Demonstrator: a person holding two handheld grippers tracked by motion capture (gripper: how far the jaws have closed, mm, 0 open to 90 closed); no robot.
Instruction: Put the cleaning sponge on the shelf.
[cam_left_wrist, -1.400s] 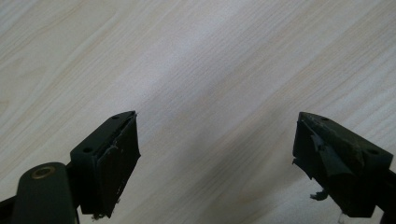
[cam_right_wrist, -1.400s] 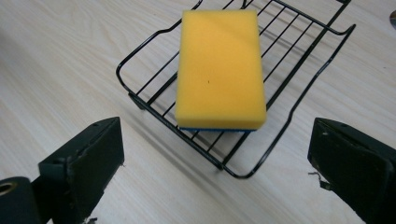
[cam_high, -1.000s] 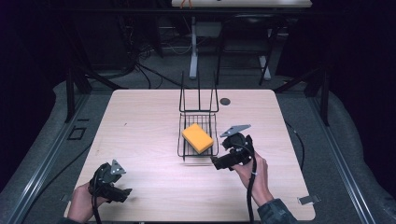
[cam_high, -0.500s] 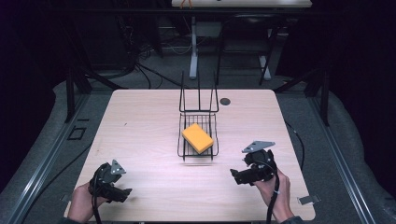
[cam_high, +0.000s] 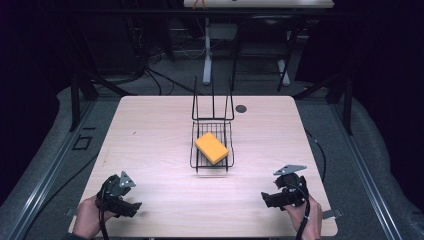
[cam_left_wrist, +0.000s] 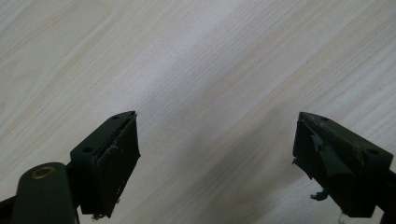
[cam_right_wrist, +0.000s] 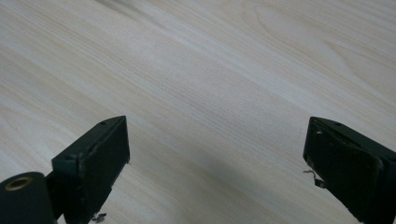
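High view: a pale wooden table (cam_high: 150, 135) stands in a dark room. Just past its centre, toward 12 o'clock, sits a black wire basket (cam_high: 212, 145) with a tall wire back rising at its far end. An orange block (cam_high: 211, 148) lies tilted inside it; what the block is made of is hard to tell at this size. A small dark round spot (cam_high: 241, 108) sits on the tabletop at about 1 o'clock from the basket, well apart from it; what it is cannot be made out. At 7 o'clock, near the front edge, the left gripper (cam_high: 131, 207) is held by the left hand (cam_high: 90, 223), which the bottom of the picture cuts off. At 5 o'clock the right gripper (cam_high: 265, 198) is held by the right hand (cam_high: 306, 220), also cut off below. Both grippers are well apart from the basket. Their jaws are too small and dark here to read.

Left gripper view: the 2 black jaws of the left gripper (cam_left_wrist: 217, 140) stand spread wide, with bare wood grain between them and nothing held. The pads (cam_left_wrist: 116, 163) look worn and frayed at the edges.

Right gripper view: the right gripper (cam_right_wrist: 217, 144) also has its 2 jaws spread wide over bare tabletop, empty. The outer part of the right-hand jaw runs out of the picture.
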